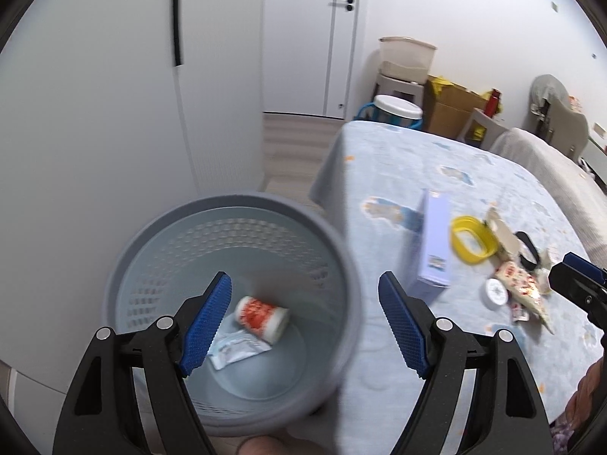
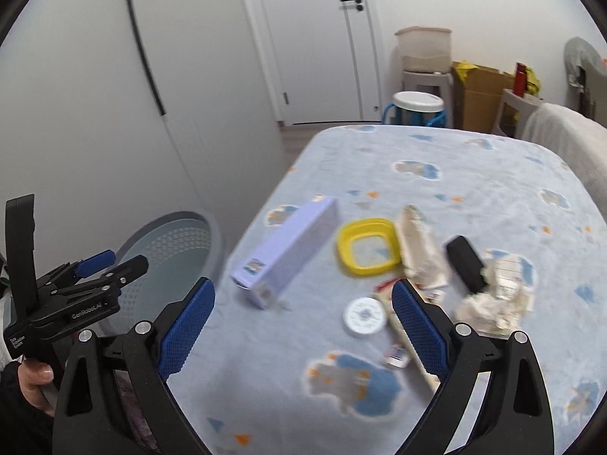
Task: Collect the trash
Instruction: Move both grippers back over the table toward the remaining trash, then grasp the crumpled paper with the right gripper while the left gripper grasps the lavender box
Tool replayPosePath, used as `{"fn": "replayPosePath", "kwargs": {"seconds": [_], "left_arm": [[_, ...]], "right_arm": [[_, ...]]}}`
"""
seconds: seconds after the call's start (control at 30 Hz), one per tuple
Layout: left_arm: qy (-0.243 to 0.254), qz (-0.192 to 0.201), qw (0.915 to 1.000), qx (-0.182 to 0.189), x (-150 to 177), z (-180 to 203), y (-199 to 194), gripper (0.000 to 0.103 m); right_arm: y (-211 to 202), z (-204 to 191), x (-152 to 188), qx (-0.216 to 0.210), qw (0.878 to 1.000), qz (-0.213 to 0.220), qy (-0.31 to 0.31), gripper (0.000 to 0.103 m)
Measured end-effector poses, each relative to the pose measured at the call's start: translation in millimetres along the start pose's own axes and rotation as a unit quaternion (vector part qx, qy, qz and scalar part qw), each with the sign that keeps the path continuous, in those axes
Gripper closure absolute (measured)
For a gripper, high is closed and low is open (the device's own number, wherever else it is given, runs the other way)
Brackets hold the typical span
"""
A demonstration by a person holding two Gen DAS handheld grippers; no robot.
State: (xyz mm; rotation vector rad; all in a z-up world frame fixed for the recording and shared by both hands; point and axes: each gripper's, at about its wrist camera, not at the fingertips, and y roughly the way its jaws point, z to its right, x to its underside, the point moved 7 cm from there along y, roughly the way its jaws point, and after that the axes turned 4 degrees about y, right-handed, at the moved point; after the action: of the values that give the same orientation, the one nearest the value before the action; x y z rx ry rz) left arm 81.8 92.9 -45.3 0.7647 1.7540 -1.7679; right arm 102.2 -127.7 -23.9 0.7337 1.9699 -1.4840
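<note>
Roughly midway by my reading: the grey bin (image 1: 231, 303) beside the desk (image 2: 474, 174) already holds a red-and-white cup (image 1: 261, 316) and a flat wrapper (image 1: 237, 349), while plenty of litter remains on the blue cloth.

Left gripper (image 1: 305, 326) hangs over the bin mouth, jaws spread wide, holding nothing. Right gripper (image 2: 303, 328) sits low over the near edge of the desk, jaws likewise spread and empty.

Remaining on the desk: lilac carton (image 2: 288, 252) lying nearest the bin side; yellow ring lid (image 2: 368, 246) just beside it; small white round cap (image 2: 366, 316); long printed wrapper (image 2: 417, 254); black block (image 2: 466, 263); crumpled white paper (image 2: 497, 295) touching the block. Edges are smeared by motion blur, so whether the wrappers overlap the cap I cannot tell.

How to do the next pick well, as I judge it:
- Take the carton first with the right gripper; it is the nearest piece to the bin.
- Close across its narrow faces, not lengthwise.
- Lift clear of the cloth before swinging, so the fabric does not drag.
- Move the left gripper aside first, since it sits over the bin opening.
</note>
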Motion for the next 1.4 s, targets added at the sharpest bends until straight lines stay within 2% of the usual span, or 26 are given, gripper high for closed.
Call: {"fn": "replayPosePath", "kwargs": {"seconds": [0.27, 0.5, 0.8, 1.07, 1.2, 1.4], "left_arm": [[0.026, -0.004, 0.9992, 0.030, 2.8, 48.8, 5.0, 0.027], [0.039, -0.011, 0.9980, 0.048, 5.1, 77.8, 10.3, 0.027], [0.053, -0.020, 0.9966, 0.059, 4.0, 100.9, 19.6, 0.027], [0.053, -0.027, 0.9965, 0.058, 4.6, 103.7, 26.6, 0.027], [0.054, -0.029, 0.9965, 0.057, 5.4, 103.5, 28.4, 0.027], [0.056, -0.029, 0.9965, 0.055, 6.0, 104.4, 30.1, 0.027]], "right_arm": [[-19.0, 69.6, 5.7, 0.069, 0.997, -0.001, 0.024, 0.007], [-5.7, 120.7, 10.3, 0.107, 0.993, -0.021, 0.047, 0.007], [26.0, 148.5, 8.4, 0.116, 0.990, -0.051, 0.069, 0.007], [51.1, 163.6, 14.3, 0.137, 0.985, -0.078, 0.077, 0.009], [56.7, 167.1, 16.9, 0.132, 0.984, -0.086, 0.081, 0.015], [55.4, 170.3, 16.9, 0.127, 0.985, -0.080, 0.089, 0.034]]}}
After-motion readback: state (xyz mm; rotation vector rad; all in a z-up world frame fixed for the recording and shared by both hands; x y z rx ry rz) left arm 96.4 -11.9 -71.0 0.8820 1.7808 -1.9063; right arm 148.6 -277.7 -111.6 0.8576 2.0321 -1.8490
